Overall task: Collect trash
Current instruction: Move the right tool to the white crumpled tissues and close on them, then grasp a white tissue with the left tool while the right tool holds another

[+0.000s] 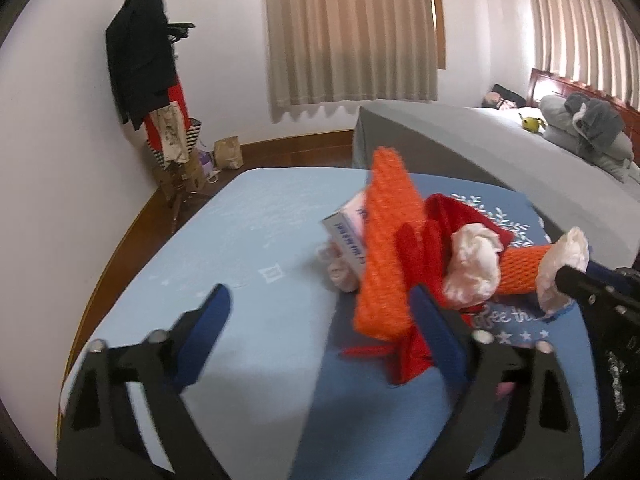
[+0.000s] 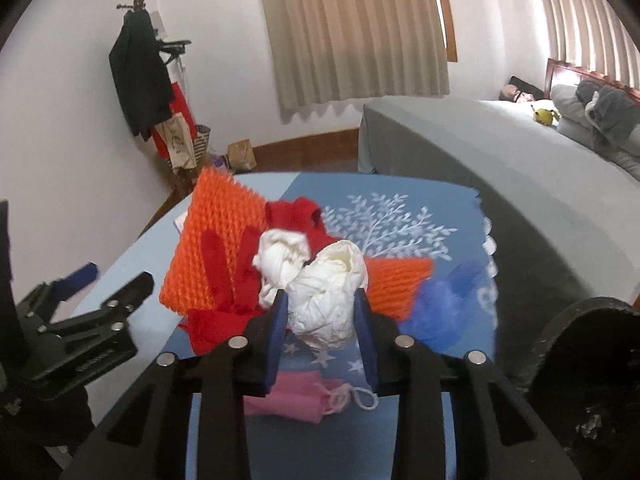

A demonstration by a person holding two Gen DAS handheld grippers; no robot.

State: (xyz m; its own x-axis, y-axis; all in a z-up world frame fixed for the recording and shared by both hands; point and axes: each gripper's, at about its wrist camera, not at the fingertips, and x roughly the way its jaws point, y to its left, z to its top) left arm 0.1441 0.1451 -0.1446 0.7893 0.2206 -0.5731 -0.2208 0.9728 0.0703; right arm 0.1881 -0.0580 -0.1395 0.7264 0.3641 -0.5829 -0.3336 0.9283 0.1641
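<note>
A pile of trash lies on a blue-covered table (image 1: pixel 248 216). It holds two orange foam nets (image 1: pixel 386 248) (image 2: pixel 212 248), red scraps (image 2: pixel 294 212), a small white carton (image 1: pixel 346 236) and crumpled white tissues (image 1: pixel 474 264). My right gripper (image 2: pixel 322 304) is shut on a crumpled white tissue ball (image 2: pixel 324 300); it also shows in the left wrist view (image 1: pixel 560 268). My left gripper (image 1: pixel 320 312) is open and empty, left of the pile, its right finger beside the tall orange net. A pink face mask (image 2: pixel 296 400) lies under the right gripper.
A black bin rim (image 2: pixel 592 320) stands at the right. A blue fluffy scrap (image 2: pixel 444 300) lies beside the second orange net (image 2: pixel 396 280). A grey bed (image 1: pixel 500 152) lies behind the table. A coat rack (image 1: pixel 148 72) with bags stands at the far left wall.
</note>
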